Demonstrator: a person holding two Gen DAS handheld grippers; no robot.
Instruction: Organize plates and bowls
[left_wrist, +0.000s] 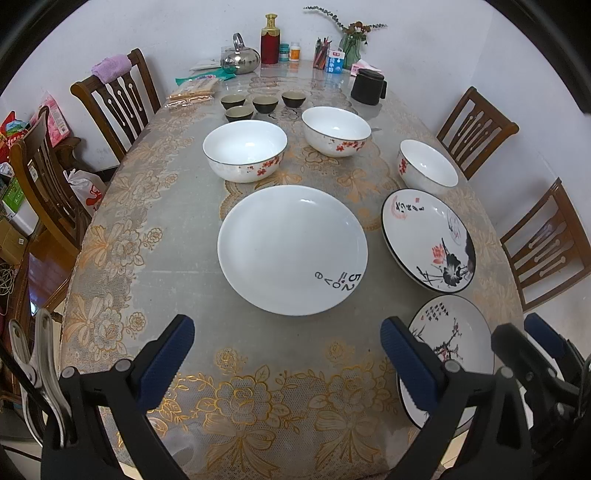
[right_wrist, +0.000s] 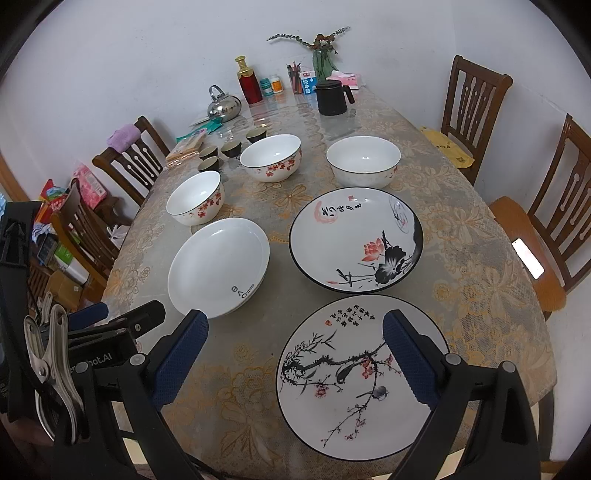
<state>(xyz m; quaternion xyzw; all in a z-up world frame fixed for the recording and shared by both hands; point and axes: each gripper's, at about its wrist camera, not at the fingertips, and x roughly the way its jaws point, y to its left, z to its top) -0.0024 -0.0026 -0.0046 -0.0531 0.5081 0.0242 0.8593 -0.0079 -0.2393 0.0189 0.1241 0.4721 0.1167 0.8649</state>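
Note:
A plain white plate (left_wrist: 291, 251) (right_wrist: 219, 266) lies mid-table. A lotus plate (left_wrist: 428, 240) (right_wrist: 356, 242) lies to its right. A plum-branch plate (left_wrist: 458, 347) (right_wrist: 351, 376) lies at the near edge. Three white bowls with red blossoms stand behind: left (left_wrist: 244, 151) (right_wrist: 195, 197), middle (left_wrist: 336, 131) (right_wrist: 271, 157), right (left_wrist: 426, 166) (right_wrist: 364, 160). My left gripper (left_wrist: 288, 354) is open and empty, short of the white plate. My right gripper (right_wrist: 295, 354) is open and empty, over the plum-branch plate.
Several small dark cups (left_wrist: 255, 103), a steel kettle (left_wrist: 240, 57), a black mug (left_wrist: 367, 86), a red bottle (left_wrist: 270, 40) and a vase (left_wrist: 351, 44) stand at the far end. Wooden chairs (left_wrist: 476, 129) line both sides. The table's near edge (right_wrist: 517, 398) is close.

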